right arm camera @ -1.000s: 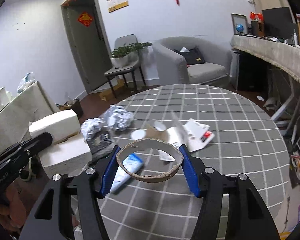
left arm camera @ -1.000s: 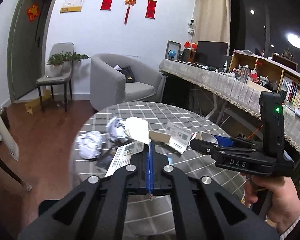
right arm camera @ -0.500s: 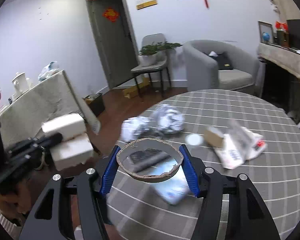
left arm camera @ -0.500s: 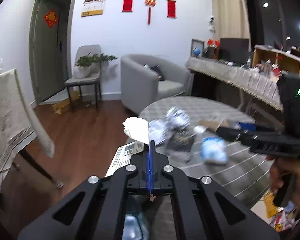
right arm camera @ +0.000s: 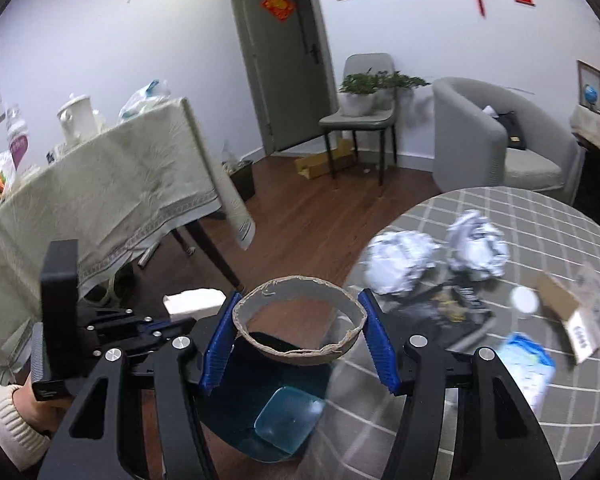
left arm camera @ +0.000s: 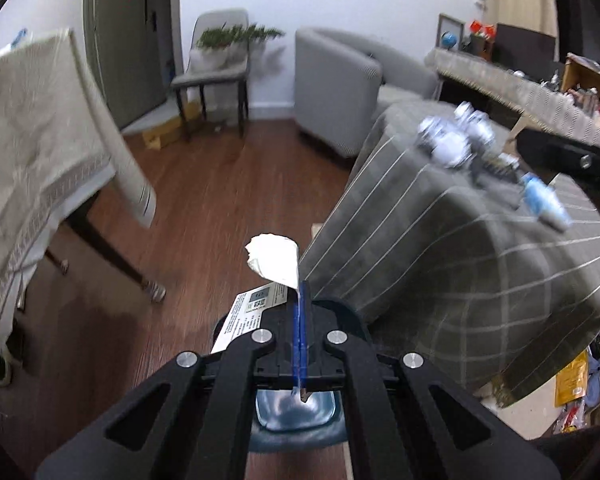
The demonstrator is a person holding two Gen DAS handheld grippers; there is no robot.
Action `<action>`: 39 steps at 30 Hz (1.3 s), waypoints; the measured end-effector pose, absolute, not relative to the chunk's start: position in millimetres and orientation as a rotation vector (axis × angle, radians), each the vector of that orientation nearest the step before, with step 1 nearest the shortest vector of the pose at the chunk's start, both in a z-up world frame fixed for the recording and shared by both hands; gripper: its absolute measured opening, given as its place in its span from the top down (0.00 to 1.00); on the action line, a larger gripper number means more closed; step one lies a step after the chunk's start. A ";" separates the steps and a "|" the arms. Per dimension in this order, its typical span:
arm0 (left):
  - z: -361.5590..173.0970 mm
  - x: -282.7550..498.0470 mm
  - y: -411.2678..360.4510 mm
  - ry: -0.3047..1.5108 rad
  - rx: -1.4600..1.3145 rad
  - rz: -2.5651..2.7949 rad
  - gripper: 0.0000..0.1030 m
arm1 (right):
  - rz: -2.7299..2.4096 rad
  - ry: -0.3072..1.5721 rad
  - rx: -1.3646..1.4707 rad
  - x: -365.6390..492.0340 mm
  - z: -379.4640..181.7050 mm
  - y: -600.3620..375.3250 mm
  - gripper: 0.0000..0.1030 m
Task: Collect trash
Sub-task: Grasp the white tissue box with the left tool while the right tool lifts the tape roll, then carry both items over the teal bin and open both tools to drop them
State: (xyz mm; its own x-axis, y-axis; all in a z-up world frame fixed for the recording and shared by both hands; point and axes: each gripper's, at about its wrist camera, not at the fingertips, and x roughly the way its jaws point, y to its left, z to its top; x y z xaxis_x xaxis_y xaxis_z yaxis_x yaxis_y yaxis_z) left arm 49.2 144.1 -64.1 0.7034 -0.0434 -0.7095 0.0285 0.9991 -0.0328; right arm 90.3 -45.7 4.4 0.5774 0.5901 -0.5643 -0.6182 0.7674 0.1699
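Left hand-held gripper (left arm camera: 301, 300) jaws fully closed, pinching a paper scrap (left arm camera: 275, 257) and printed leaflet (left arm camera: 247, 313) over the blue bin (right arm camera: 260, 408) on the floor. Right hand-held gripper (right arm camera: 300, 332) part open, clamped across a cardboard ring (right arm camera: 300, 322), also above the bin. Crumpled paper balls (right arm camera: 400, 260) left on the bench (right arm camera: 540, 216).

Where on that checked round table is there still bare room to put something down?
The far half of the round table, beyond the crumpled paper balls, is bare. From those balls down to the blue packet and torn carton, it is crowded.
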 end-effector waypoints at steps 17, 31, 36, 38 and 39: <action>-106.8 47.4 205.1 0.974 -0.152 -0.004 0.75 | 0.737 0.755 -0.116 97.5 -29.8 24.5 0.41; -60.3 28.3 243.4 0.798 -0.225 0.045 0.35 | 0.744 0.900 -0.202 103.3 -83.7 75.7 0.41; -49.4 21.9 249.3 0.763 -0.229 0.052 0.31 | 0.739 0.973 -0.233 105.5 -113.5 92.3 0.41; -45.0 20.5 252.8 0.752 -0.248 0.050 0.31 | 0.739 1.001 -0.251 106.2 -126.9 101.4 0.41; -42.4 19.8 254.2 0.744 -0.257 0.050 0.31 | 0.738 1.013 -0.258 106.5 -131.9 104.3 0.41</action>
